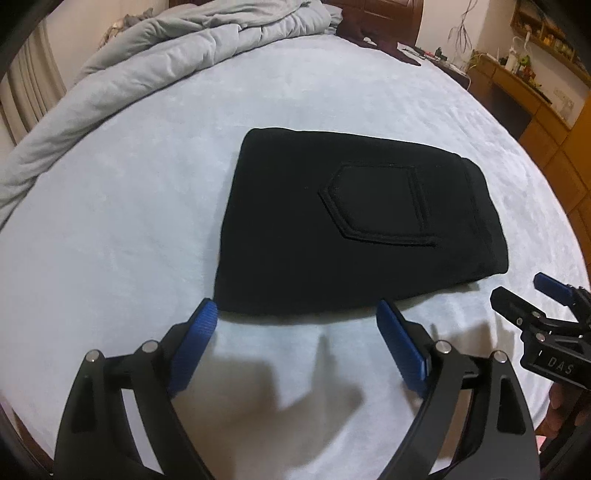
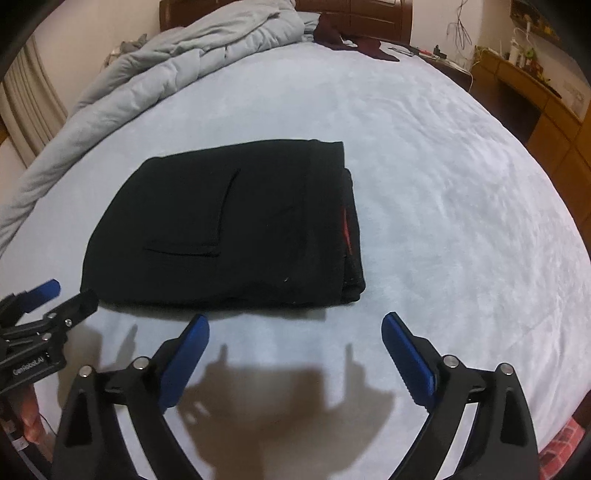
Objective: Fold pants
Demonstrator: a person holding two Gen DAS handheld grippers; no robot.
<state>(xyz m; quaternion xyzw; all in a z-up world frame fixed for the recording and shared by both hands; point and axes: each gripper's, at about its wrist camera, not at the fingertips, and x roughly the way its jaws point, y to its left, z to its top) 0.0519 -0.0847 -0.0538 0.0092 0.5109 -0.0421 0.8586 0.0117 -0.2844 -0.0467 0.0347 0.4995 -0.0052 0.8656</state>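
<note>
Black pants [image 1: 332, 229] lie folded into a compact rectangle on the pale blue bed sheet [image 1: 147, 221], back pocket up. In the right wrist view the same pants [image 2: 229, 229] show stacked layers and a red label at their right edge. My left gripper [image 1: 297, 314] hovers just in front of the bundle's near edge, jaws wide apart, blue pads bare. My right gripper [image 2: 295, 325] stands open in the same way, nothing between its fingers. Each gripper appears at the edge of the other's view: the right gripper [image 1: 524, 299], the left gripper [image 2: 70, 291].
A rumpled grey quilt [image 1: 177, 55] is heaped along the far left of the bed. Dark clothing [image 1: 369, 33] lies near the wooden headboard. Wooden desks and shelves [image 1: 535, 99] with small items stand to the right. Bare sheet [image 2: 461, 184] stretches right of the pants.
</note>
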